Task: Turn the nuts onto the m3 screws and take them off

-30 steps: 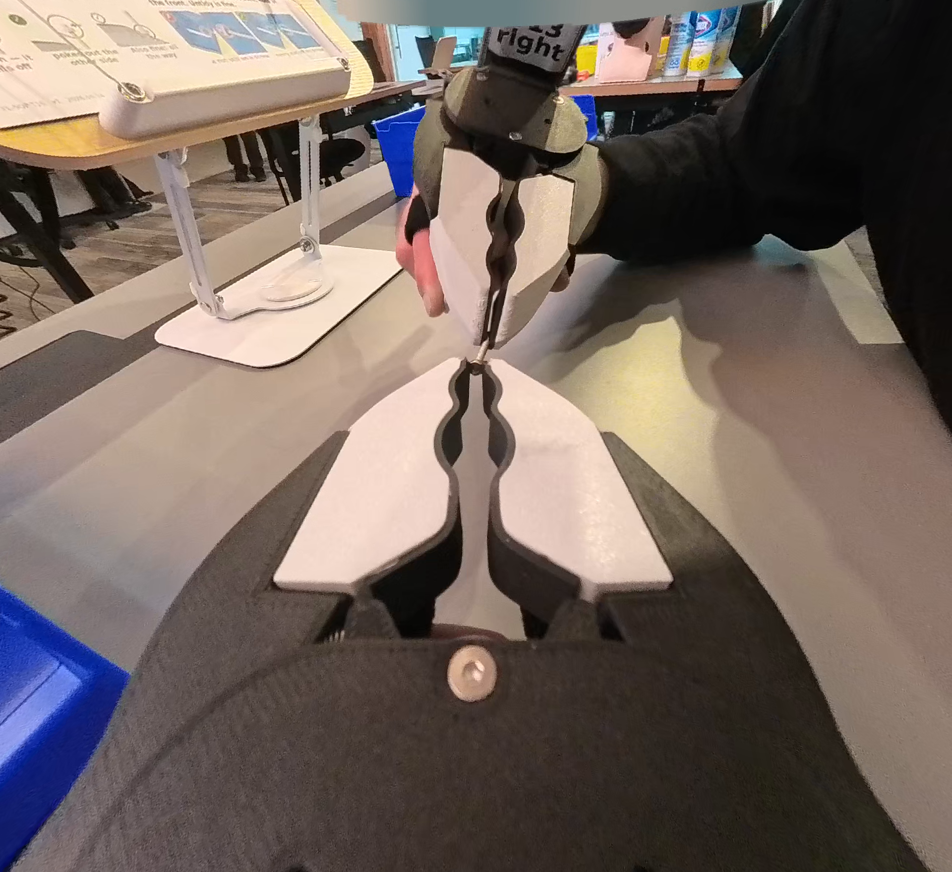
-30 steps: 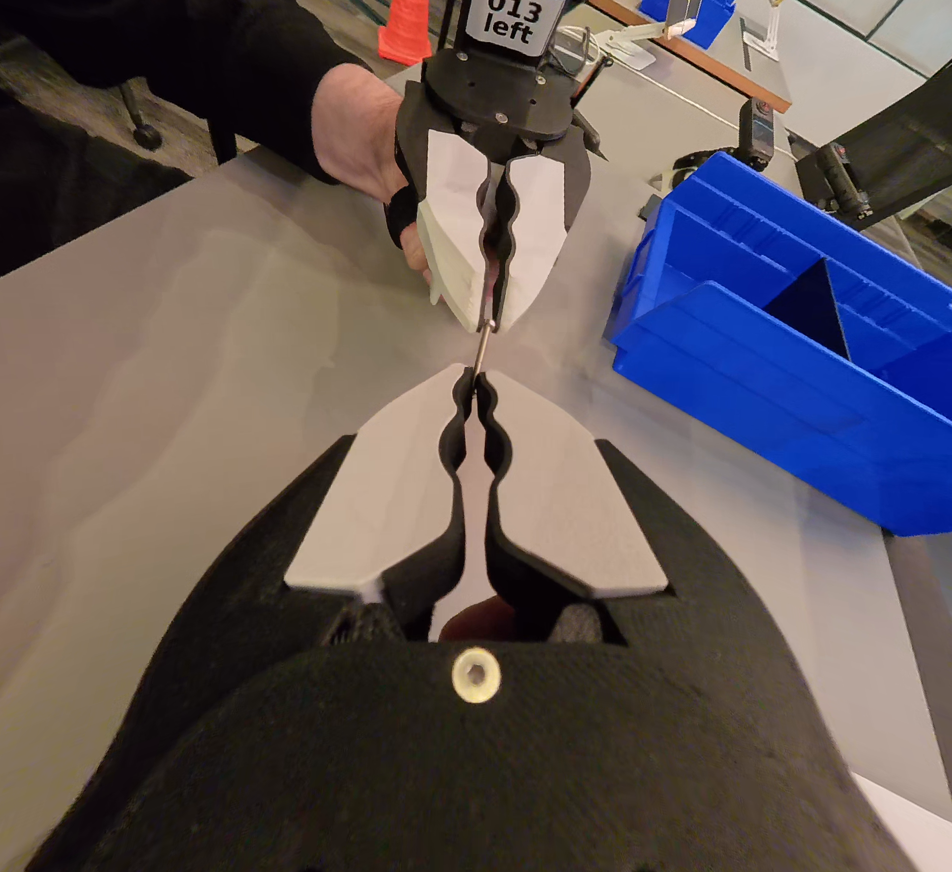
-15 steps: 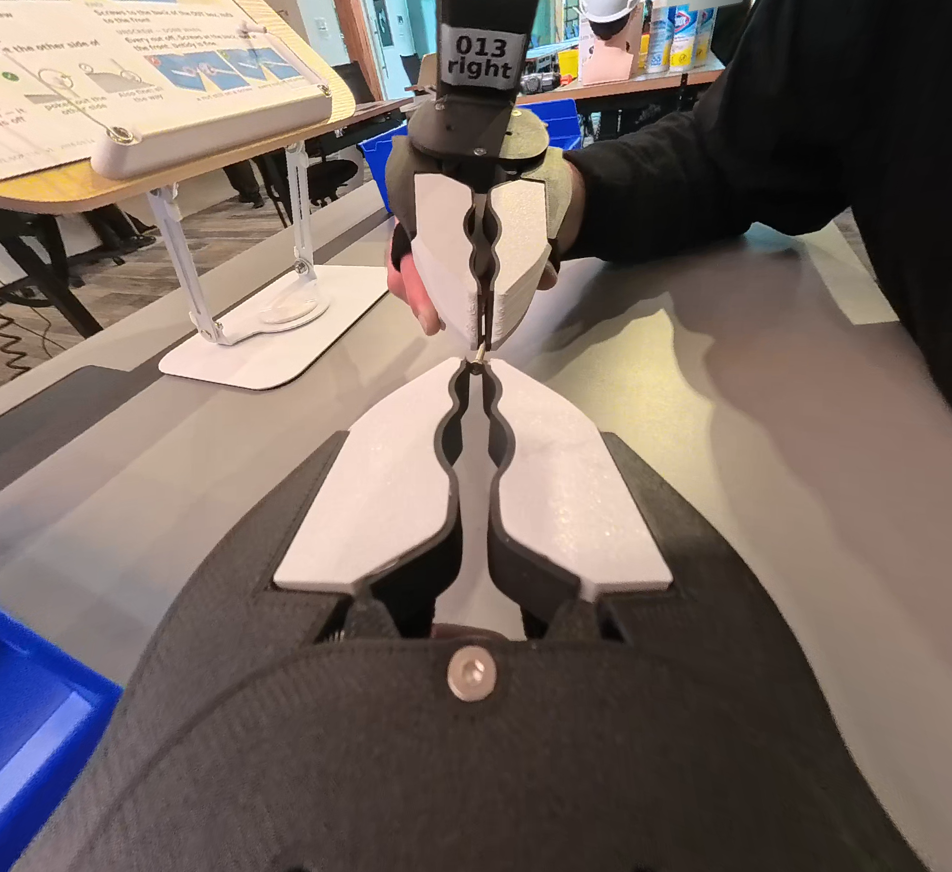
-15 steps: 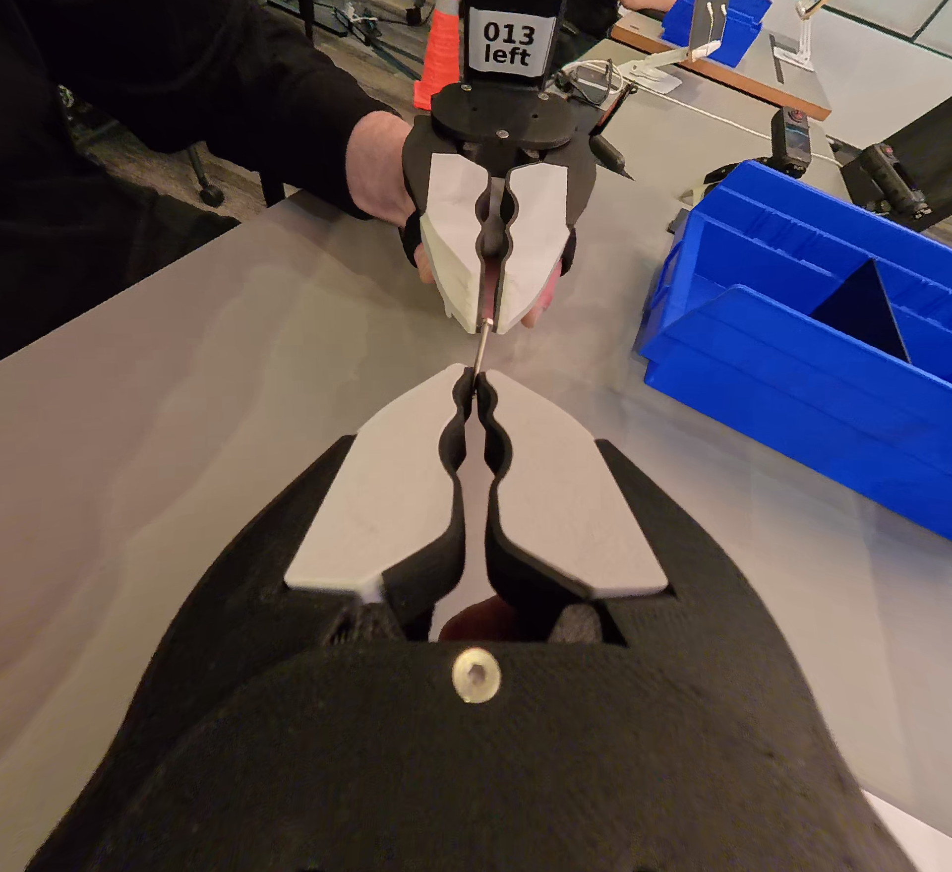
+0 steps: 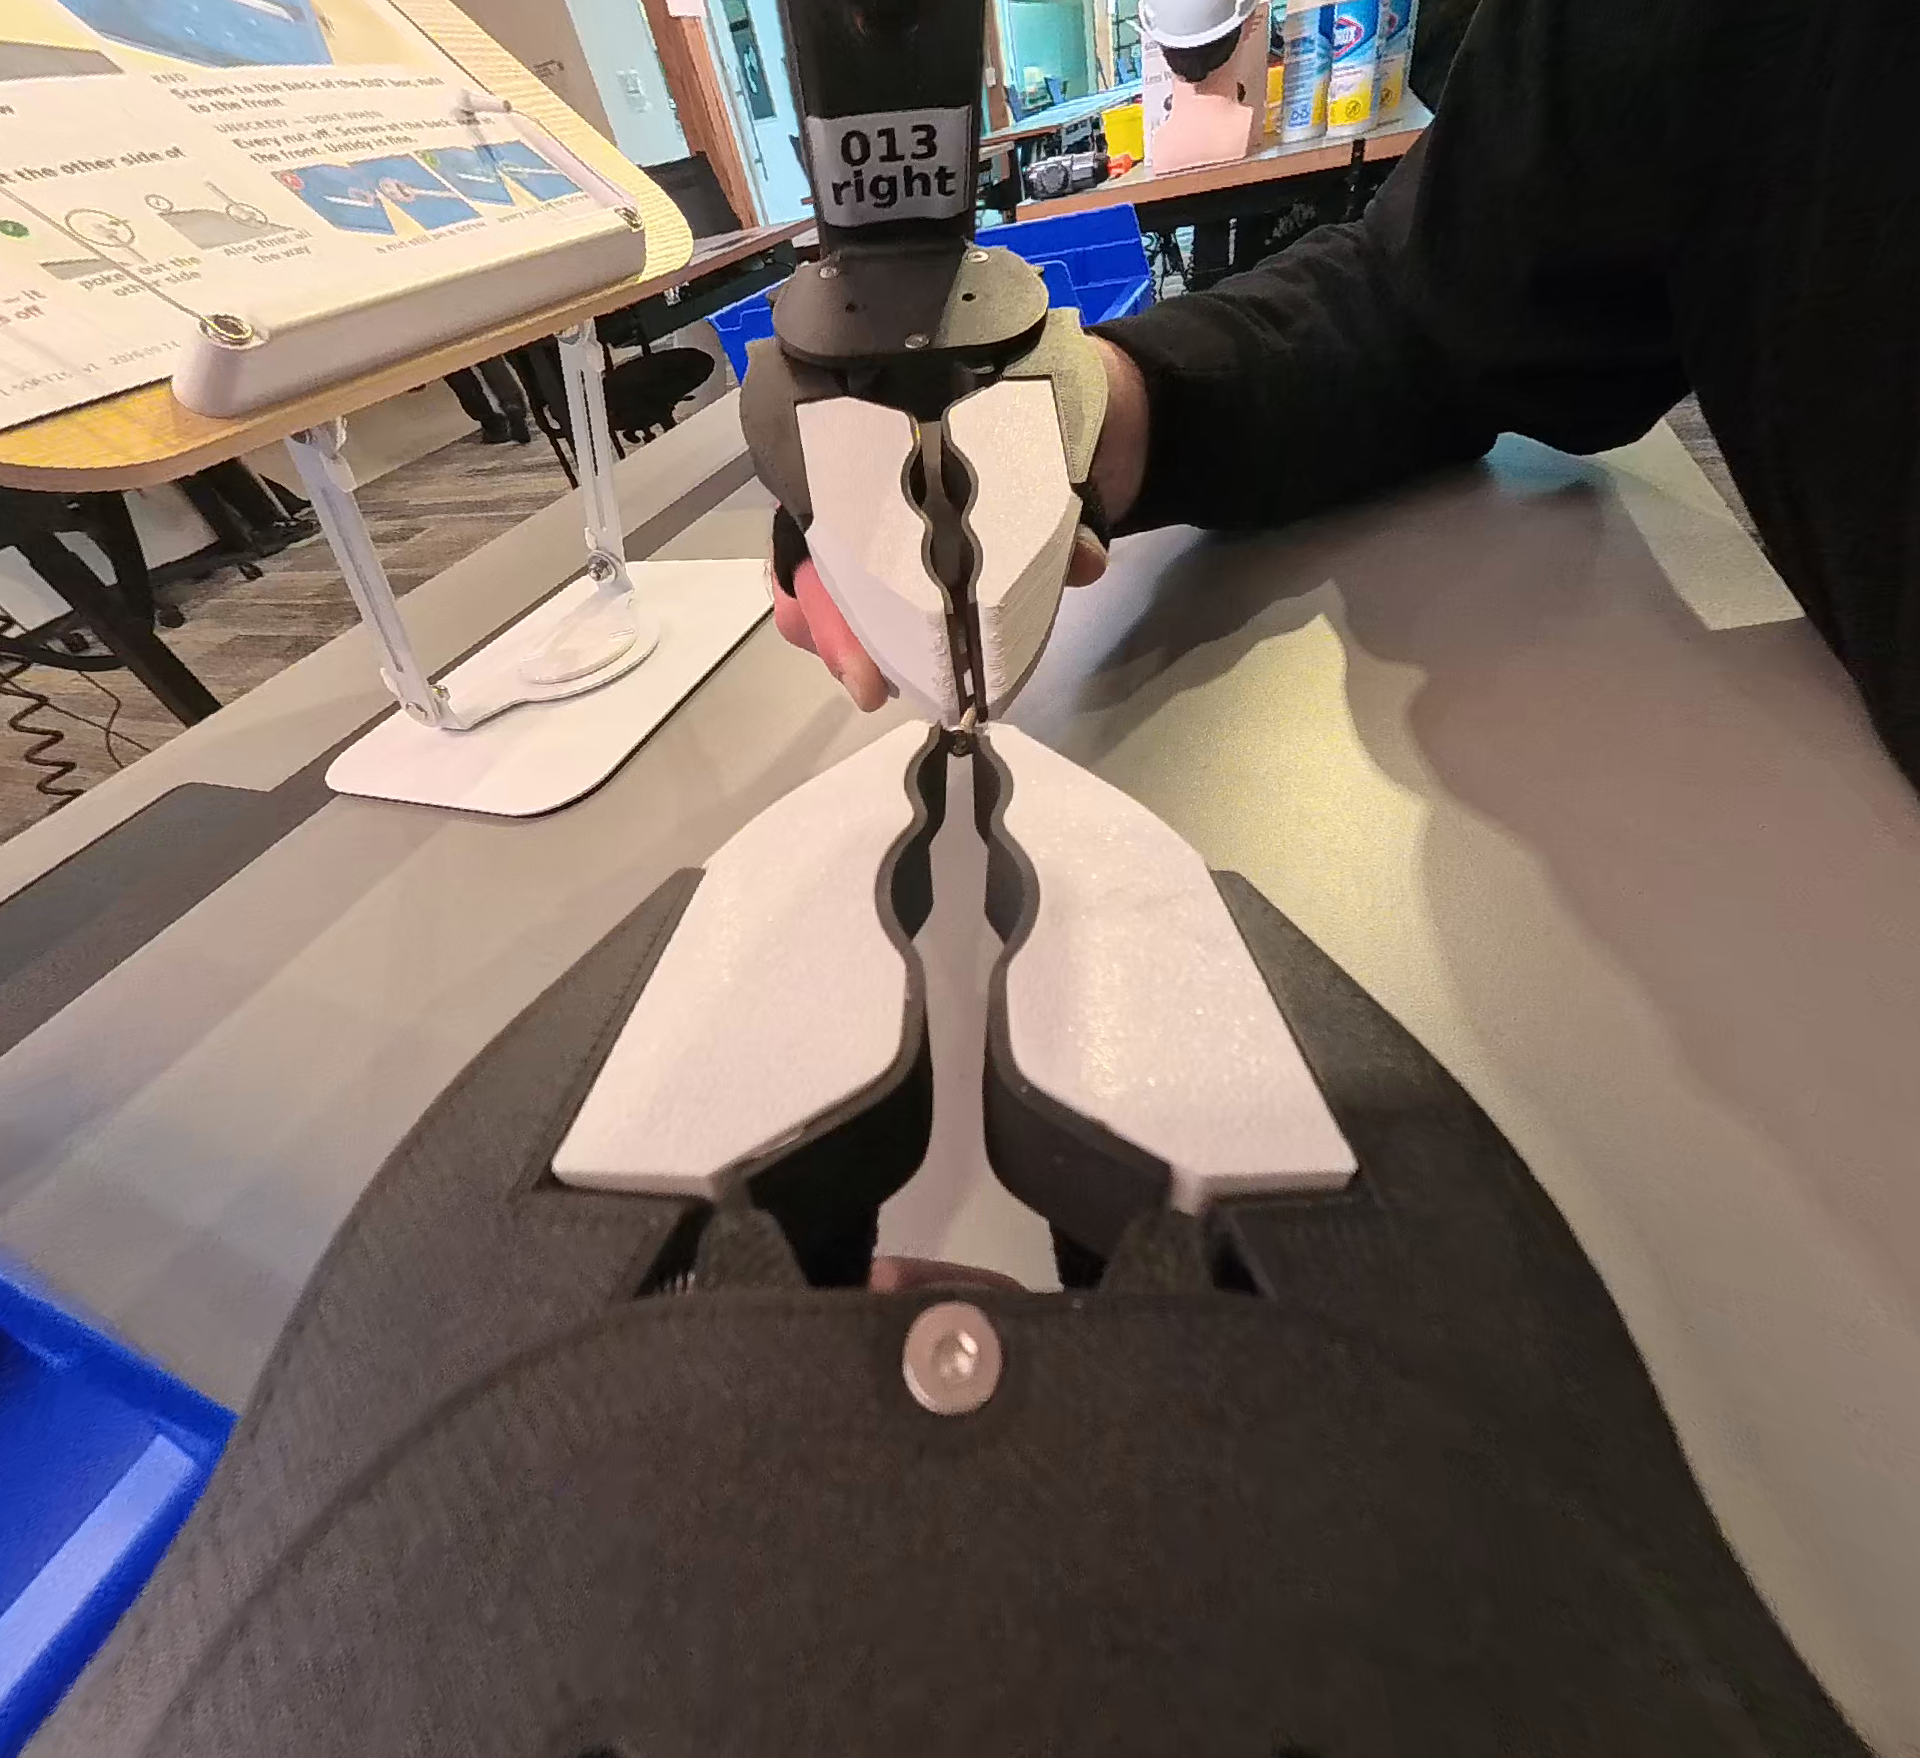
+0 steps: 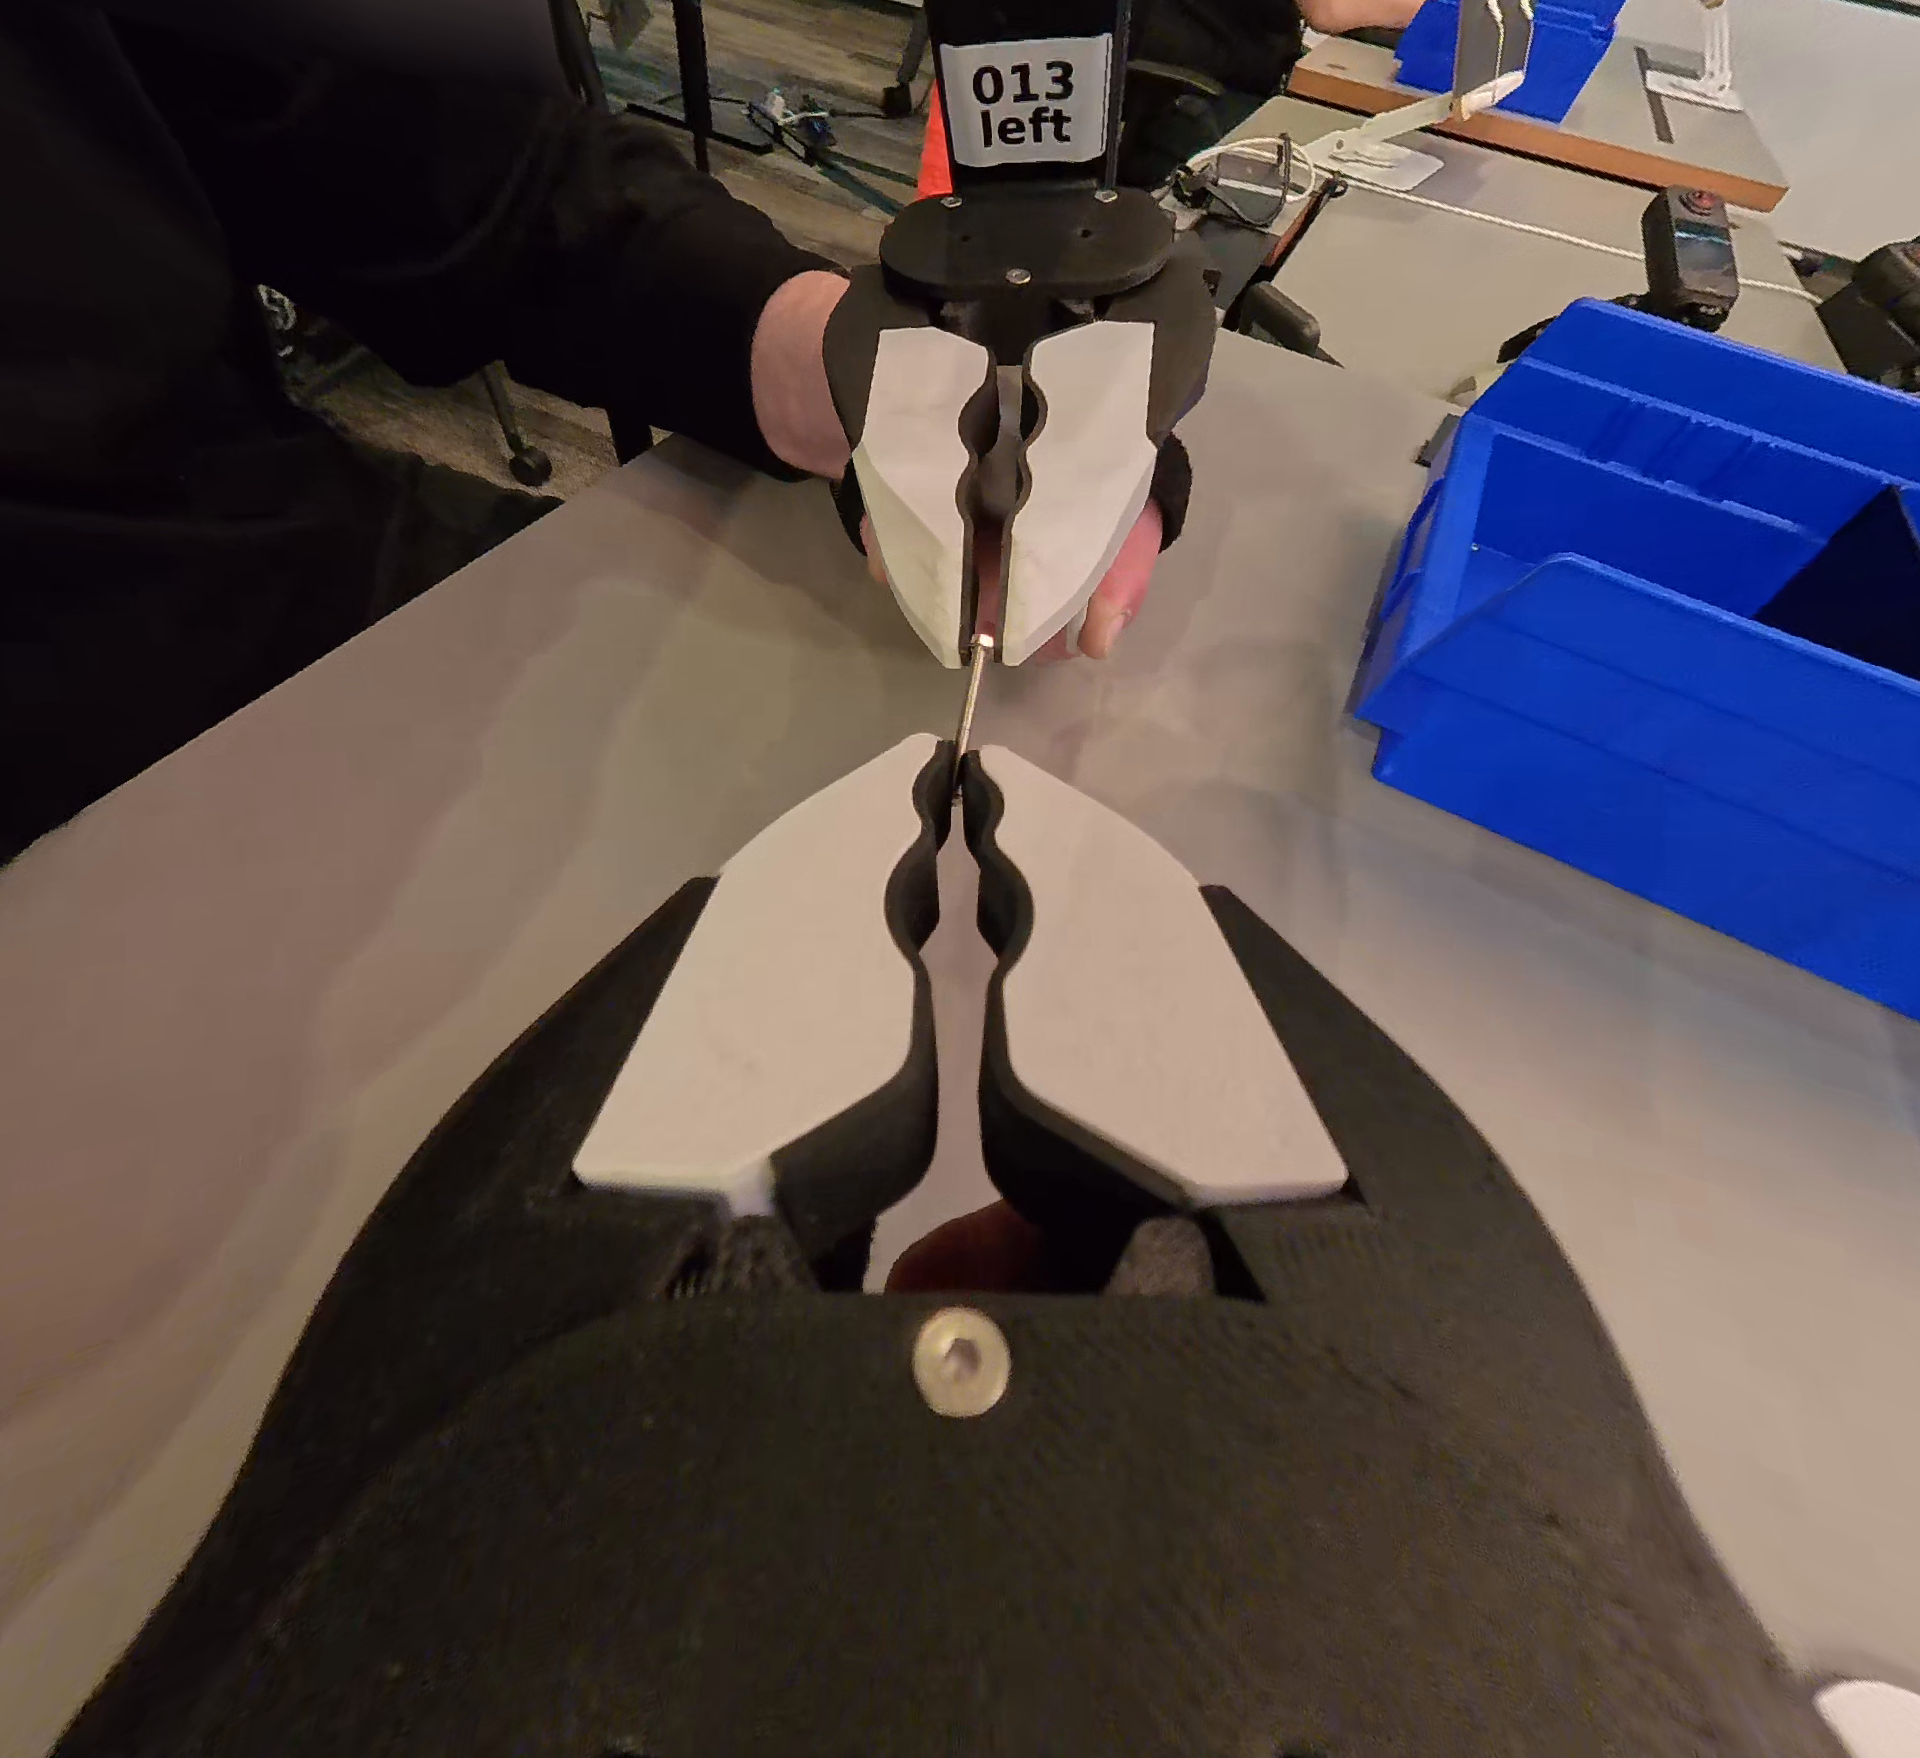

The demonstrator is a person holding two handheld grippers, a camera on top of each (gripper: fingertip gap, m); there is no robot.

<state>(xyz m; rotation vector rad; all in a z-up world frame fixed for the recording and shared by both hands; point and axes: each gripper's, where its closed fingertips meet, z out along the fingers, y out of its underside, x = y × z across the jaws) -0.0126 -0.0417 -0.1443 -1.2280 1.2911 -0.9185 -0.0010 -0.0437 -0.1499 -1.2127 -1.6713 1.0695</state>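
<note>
I see a big grey table [image 5: 1558, 877] under both of my tools. On it, off to one side in the right wrist view, sits a blue bin [image 6: 1662, 669] with walls inside it. In the left wrist view a white stand [image 5: 540, 732] holds up a sheet with pictures [image 5: 260, 129].

My two tools point at each other, tip to tip, above the table. A hand [image 5: 831, 648] in a black sleeve wraps around the back of the right gripper [image 5: 971, 706]. Its thumb shows low on one side. In the right wrist view, the other hand [image 6: 1117, 581] holds the left gripper [image 6: 977, 659] from behind, with the fingers curled under it and the wrist bent toward the table.

The thin silver m3 screw [image 6: 969, 706] runs straight between the two tools. It is up in the air, not on the table. The left gripper has its white fingers pressed together on one end of the screw. The right gripper has its fingers pressed together on the other end. In the left wrist view I see a tiny shiny bit [image 5: 964, 734] just where the tips meet. I cannot tell if that bit is a nut or the end of the screw.
</note>
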